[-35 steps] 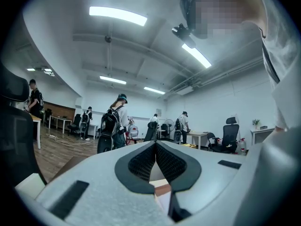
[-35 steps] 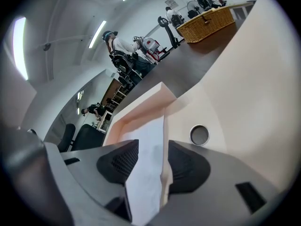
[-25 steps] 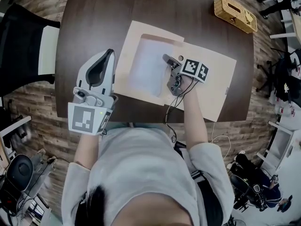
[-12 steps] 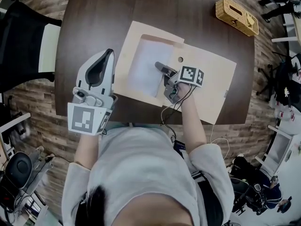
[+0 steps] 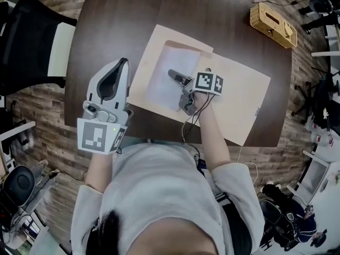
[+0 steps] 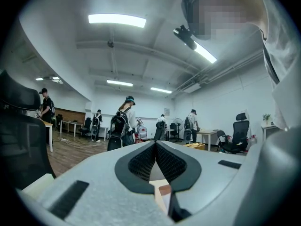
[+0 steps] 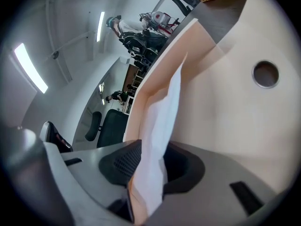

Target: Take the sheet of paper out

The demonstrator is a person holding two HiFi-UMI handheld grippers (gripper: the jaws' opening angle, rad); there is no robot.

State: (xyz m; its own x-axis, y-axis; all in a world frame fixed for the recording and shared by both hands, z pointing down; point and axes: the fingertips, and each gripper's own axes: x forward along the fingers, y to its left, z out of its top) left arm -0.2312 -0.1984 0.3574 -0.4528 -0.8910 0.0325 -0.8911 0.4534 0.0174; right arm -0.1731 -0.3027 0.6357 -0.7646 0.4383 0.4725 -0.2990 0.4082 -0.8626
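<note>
Right tongs (image 5: 172, 74) are closing, not yet pinching, around the right edge of the sheet (image 5: 161, 85), which is lying in the folder (image 5: 241, 97) toward 9 o'clock of them, long axis running 1-to-7 o'clock, while left tongs (image 5: 121, 64) are hanging clenched and empty off the surface (image 5: 122, 15), farther away at 8 o'clock.

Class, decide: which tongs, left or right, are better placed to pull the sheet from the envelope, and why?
Right. The right tongs are closing with the sheet between their jaws; the left tongs sit shut beside the envelope.
</note>
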